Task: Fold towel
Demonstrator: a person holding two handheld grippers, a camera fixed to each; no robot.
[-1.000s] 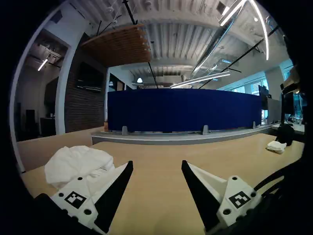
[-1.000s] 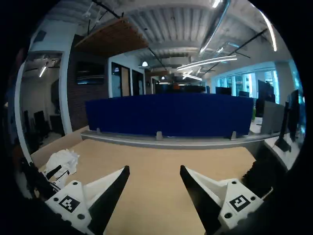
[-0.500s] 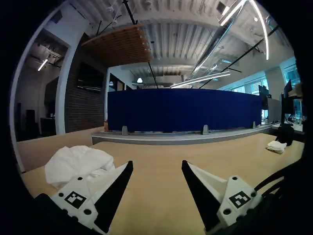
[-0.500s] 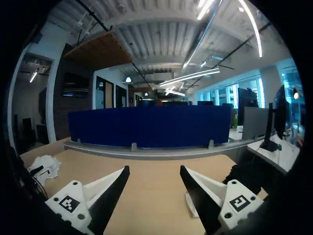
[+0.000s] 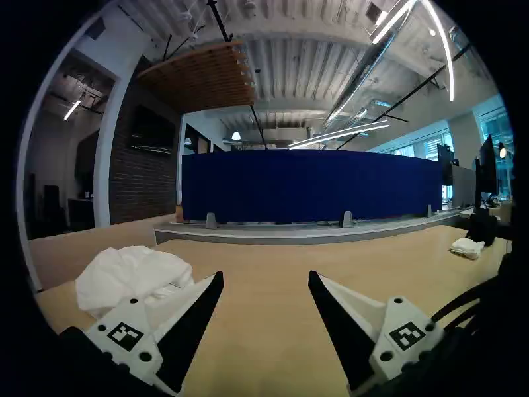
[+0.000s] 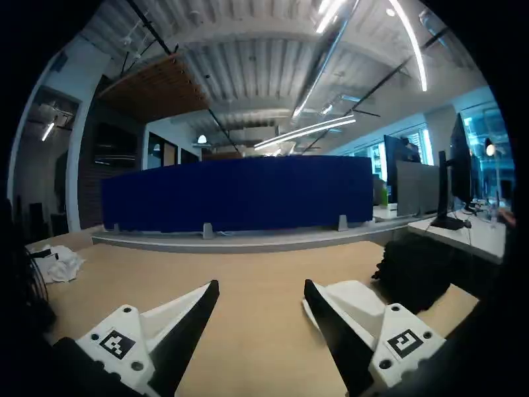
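A crumpled white towel (image 5: 132, 274) lies on the wooden table (image 5: 278, 258) just beyond the left finger of my left gripper (image 5: 264, 281), which is open and empty. The same heap shows small at the far left in the right gripper view (image 6: 59, 263). A smaller folded white towel (image 5: 467, 247) lies at the table's right end. In the right gripper view that folded towel (image 6: 347, 296) rests on the table (image 6: 258, 264) partly behind the right finger of my right gripper (image 6: 261, 288). That gripper is open with nothing between its fingers.
A black bundle (image 6: 416, 271) sits to the right of the folded towel, also seen in the left gripper view (image 5: 481, 227). A blue divider panel (image 5: 311, 185) closes off the back of the table. Desks with monitors (image 6: 456, 172) stand to the right.
The right gripper has swung to the right, so the crumpled towel slid to the left edge of its view and the folded towel and black bundle came close. The left gripper has hardly moved.
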